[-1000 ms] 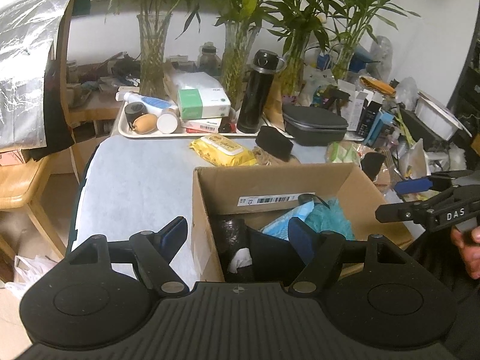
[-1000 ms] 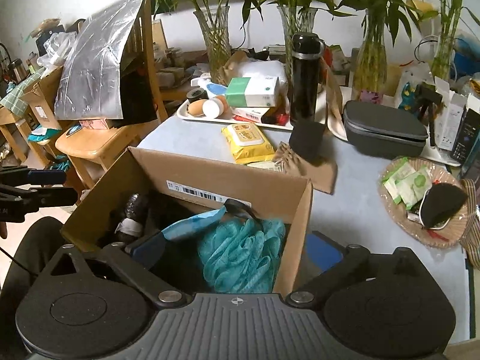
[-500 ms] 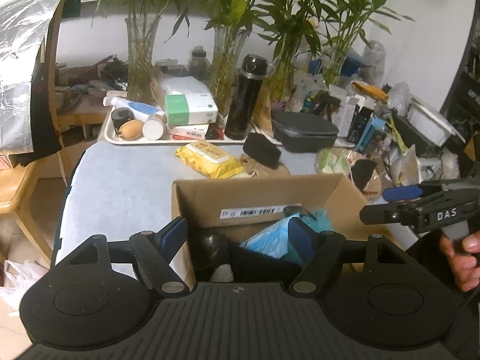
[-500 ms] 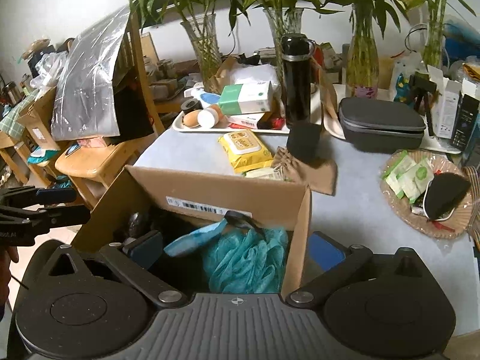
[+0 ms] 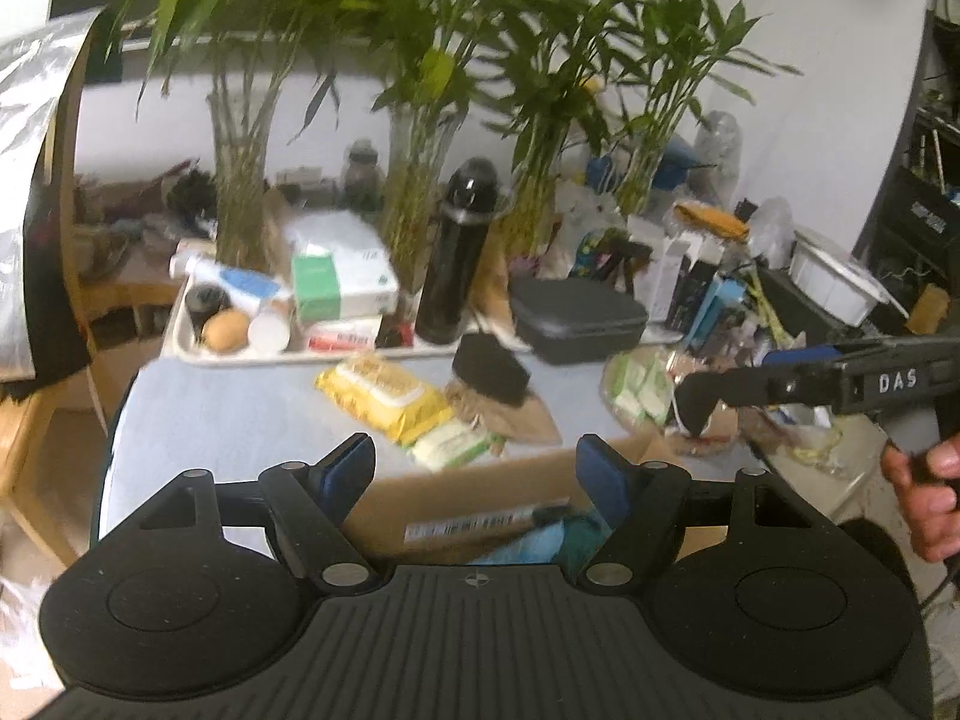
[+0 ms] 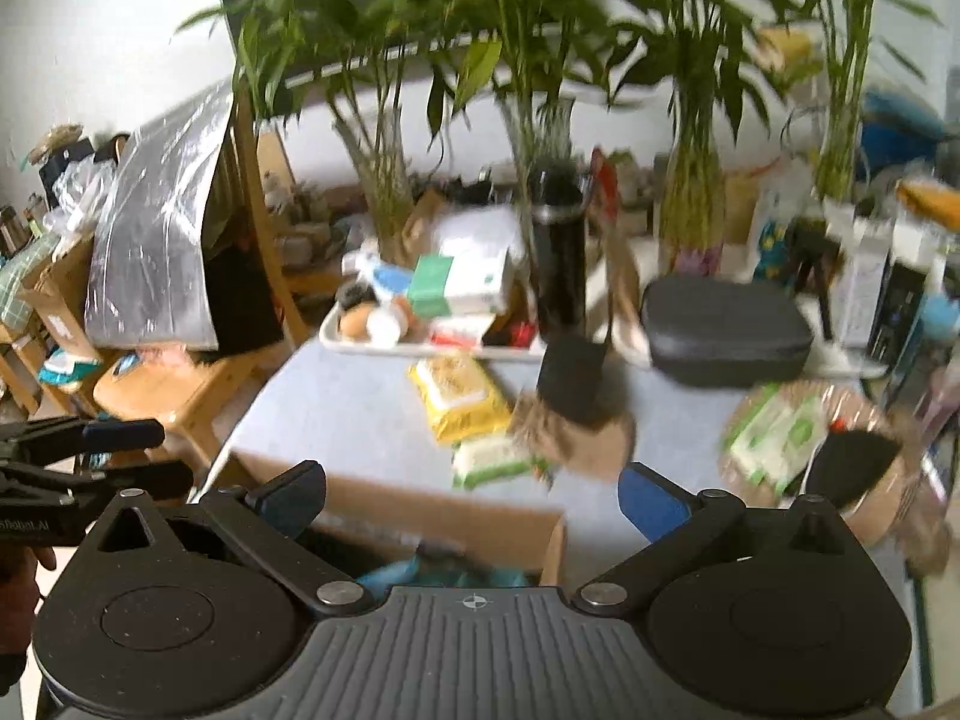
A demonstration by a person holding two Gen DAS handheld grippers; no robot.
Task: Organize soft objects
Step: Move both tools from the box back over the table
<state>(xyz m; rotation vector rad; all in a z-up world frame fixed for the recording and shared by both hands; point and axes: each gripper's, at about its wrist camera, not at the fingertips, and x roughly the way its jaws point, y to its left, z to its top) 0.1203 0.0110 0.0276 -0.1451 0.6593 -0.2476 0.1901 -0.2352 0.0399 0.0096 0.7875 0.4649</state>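
Now both grippers hover over the cardboard box (image 5: 480, 489) at the bottom of each frame, with the soft teal bath pouf (image 6: 474, 573) barely peeking over its rim. The left gripper (image 5: 476, 474) is spread wide and empty; the right gripper (image 6: 474, 498) likewise gapes with nothing between its pads. Beyond the box, toward frame centre, lies the yellow wipes pack (image 6: 459, 399), its long axis running away from the camera, roughly straight ahead of the right gripper, probably the nearer one. Compared with a second ago, both views have tilted upward, so the box has slid to the lower edge.
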